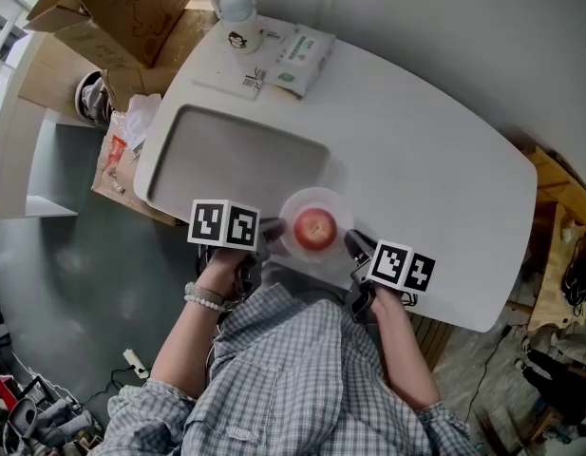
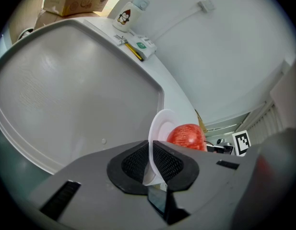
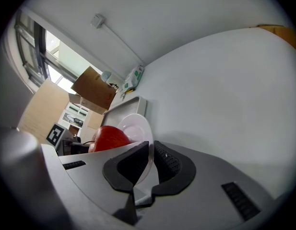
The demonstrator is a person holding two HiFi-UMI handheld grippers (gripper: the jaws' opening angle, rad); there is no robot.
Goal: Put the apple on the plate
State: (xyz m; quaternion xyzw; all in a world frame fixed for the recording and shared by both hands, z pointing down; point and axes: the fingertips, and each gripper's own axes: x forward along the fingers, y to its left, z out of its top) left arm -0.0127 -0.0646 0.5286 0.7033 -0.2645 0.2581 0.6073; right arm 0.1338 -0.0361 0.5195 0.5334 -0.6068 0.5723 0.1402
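Left tongs (image 1: 270, 231): clamped on the left rim of the plate (image 1: 297, 205).
Plate: white, thin, probably light and slightly flexible; best gripped at opposite rims and kept level.
Apple (image 1: 315, 227): red, mid-plate; firm, smooth, likely to roll.
Right tongs (image 1: 357, 243): clamped on the right rim.
Location: near edge of the table (image 1: 435, 179).

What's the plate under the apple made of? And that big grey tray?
Plate: probably thin plastic, white and a little see-through. Its rim looks very thin and light glows through it.
Tray: likely moulded plastic, grey and matte. It has rounded corners, a raised rim and only a dull shine.
I can't be sure of either from looks alone.
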